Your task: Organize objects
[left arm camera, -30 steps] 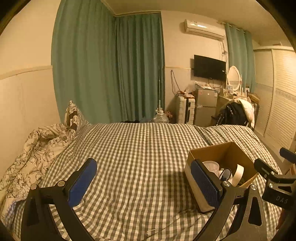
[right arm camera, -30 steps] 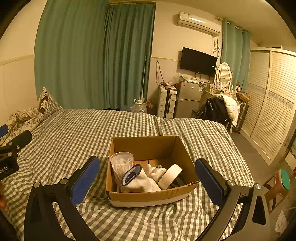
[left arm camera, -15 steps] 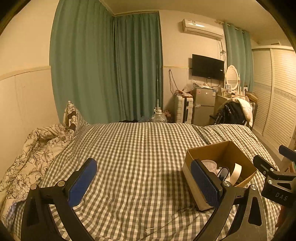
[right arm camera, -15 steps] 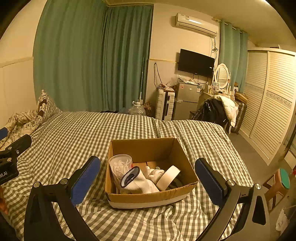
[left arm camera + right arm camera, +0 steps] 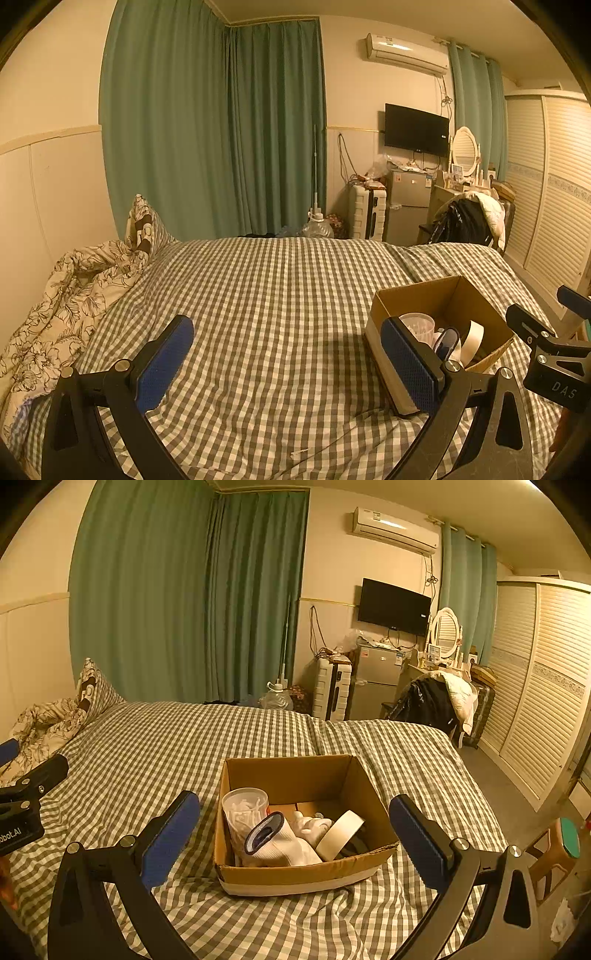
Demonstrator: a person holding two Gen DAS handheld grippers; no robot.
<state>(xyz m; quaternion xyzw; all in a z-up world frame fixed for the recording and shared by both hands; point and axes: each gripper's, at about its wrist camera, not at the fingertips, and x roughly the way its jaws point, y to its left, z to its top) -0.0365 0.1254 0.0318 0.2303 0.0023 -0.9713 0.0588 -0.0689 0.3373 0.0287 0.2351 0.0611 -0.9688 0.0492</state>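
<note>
An open cardboard box (image 5: pixel 291 775) stands on the checked bed. It holds a clear plastic cup (image 5: pixel 244 808), a rolled white sock with a dark cuff (image 5: pixel 277 843), a white crumpled item (image 5: pixel 310 825) and a roll of tape (image 5: pixel 340 834). My right gripper (image 5: pixel 293 834) is open and empty, its jaws either side of the box's near end. My left gripper (image 5: pixel 286 363) is open and empty over bare bedcover, left of the box (image 5: pixel 454 295). The right gripper's body (image 5: pixel 554 354) shows at the left wrist view's right edge.
A floral duvet and pillow (image 5: pixel 85 273) lie at the bed's left. Beyond the bed stand green curtains (image 5: pixel 221 129), a suitcase (image 5: pixel 332 688), a small fridge (image 5: pixel 375 686), a chair with clothes (image 5: pixel 432 701) and a wardrobe (image 5: pixel 546 683). A stool (image 5: pixel 557 845) is at right.
Both views have drifted slightly, so the box sits a little higher and farther in frame. Both grippers stay open and empty.
</note>
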